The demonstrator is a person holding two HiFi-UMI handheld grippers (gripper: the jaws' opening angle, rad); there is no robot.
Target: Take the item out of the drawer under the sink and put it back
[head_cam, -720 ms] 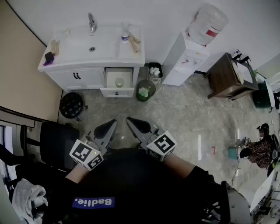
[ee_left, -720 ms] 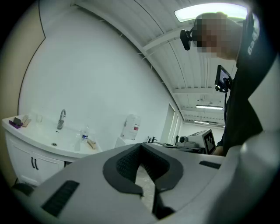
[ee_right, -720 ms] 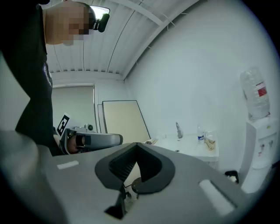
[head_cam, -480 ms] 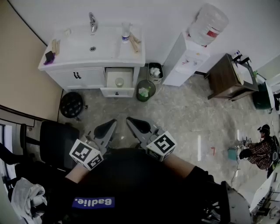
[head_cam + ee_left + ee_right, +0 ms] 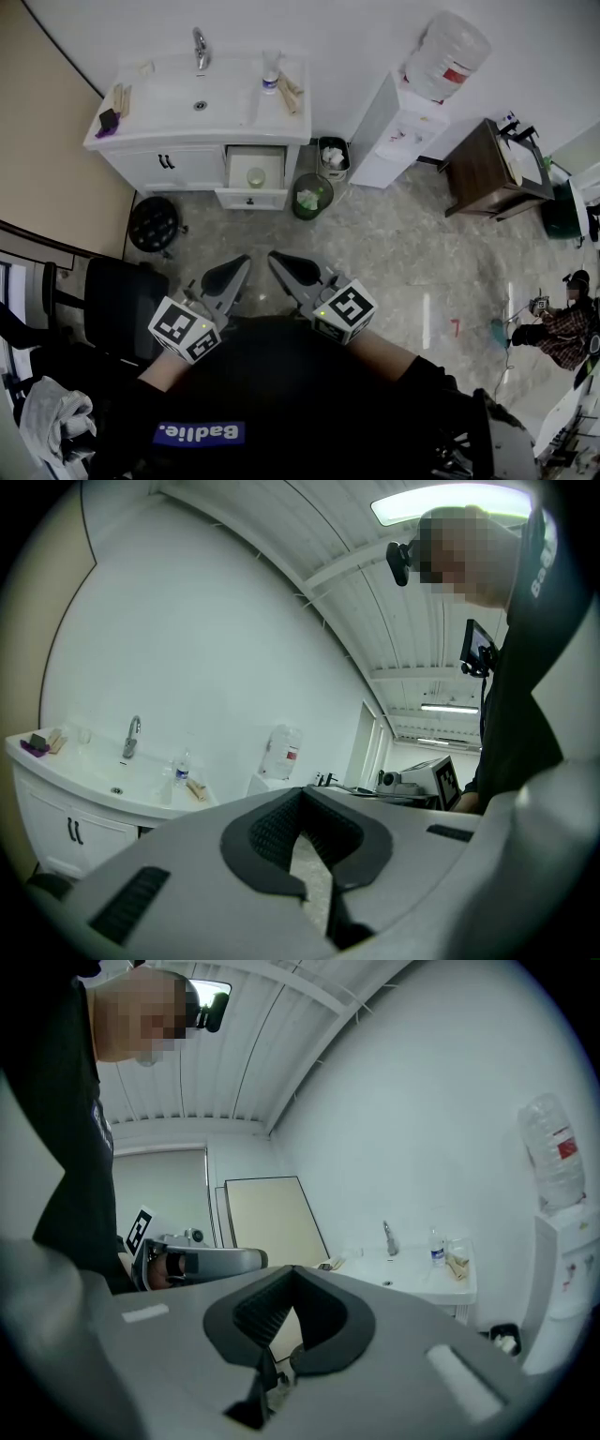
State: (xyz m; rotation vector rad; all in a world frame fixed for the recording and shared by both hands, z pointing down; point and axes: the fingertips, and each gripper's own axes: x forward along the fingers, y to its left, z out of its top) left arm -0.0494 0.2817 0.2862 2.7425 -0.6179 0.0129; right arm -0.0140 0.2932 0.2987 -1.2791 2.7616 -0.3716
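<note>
Jaws of the right gripper (image 5: 281, 1365) are pressed together at their tips with nothing caught in them. The left gripper (image 5: 315, 892) shows the same: its dark pads curve round to meet at the tip, with only floor seen through the loop behind. Since the earlier frames neither gripper has moved to speak of; both keep their place low in the head view, right in front of the person's dark torso. The drawer (image 5: 253, 198) stays pulled out, and the item (image 5: 255, 176), a small round pale-green thing, stays lying inside it. A seated person (image 5: 562, 323) at the far right has shifted a little toward that edge. Both grippers are held level and point forward at the sink (image 5: 169, 112), their tips leaning toward each other without touching, marker cubes toward the body and forearms (image 5: 380, 349) running back from them. They are well apart from the drawer, with stone floor (image 5: 394, 253) between. The drawer sits under the right part of the white sink, which carries a faucet (image 5: 199, 45) and a bottle (image 5: 270, 75); a green bin (image 5: 309, 194) stands just beside the drawer
</note>
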